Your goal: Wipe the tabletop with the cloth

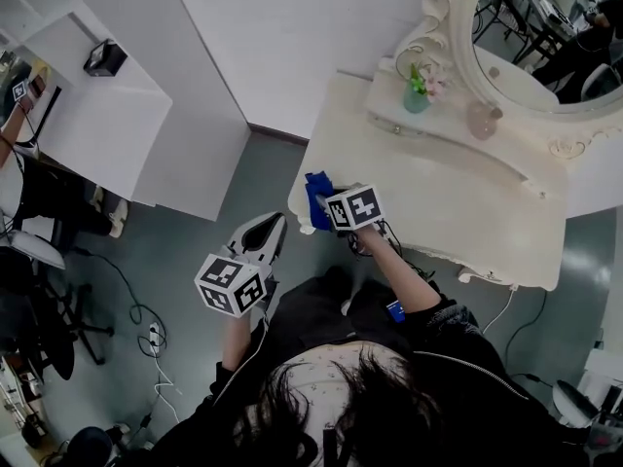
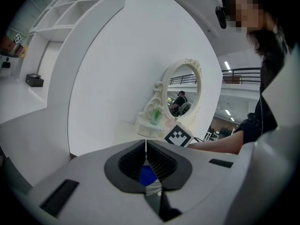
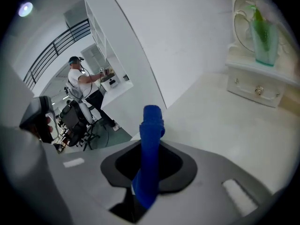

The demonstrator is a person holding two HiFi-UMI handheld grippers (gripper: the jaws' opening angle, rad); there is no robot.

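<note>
A blue cloth (image 1: 315, 200) hangs bunched at the left edge of the cream dressing tabletop (image 1: 458, 212). My right gripper (image 1: 331, 205) is shut on it. In the right gripper view the cloth (image 3: 151, 125) stands up as a folded strip between the jaws of that gripper (image 3: 151, 148), above the pale tabletop (image 3: 220, 121). My left gripper (image 1: 275, 224) hovers over the floor just left of the table's edge, pointing toward it. The left gripper (image 2: 146, 146) is shut with nothing in it; a patch of blue shows behind its pads.
A green vase (image 1: 417, 93) and a pinkish glass piece (image 1: 482, 120) stand on the raised shelf under the oval mirror (image 1: 545, 37). A white desk (image 1: 97, 125) with a black box (image 1: 104, 58) sits far left. Cables (image 1: 146, 329) lie on the floor. Another person (image 3: 82, 86) stands far off.
</note>
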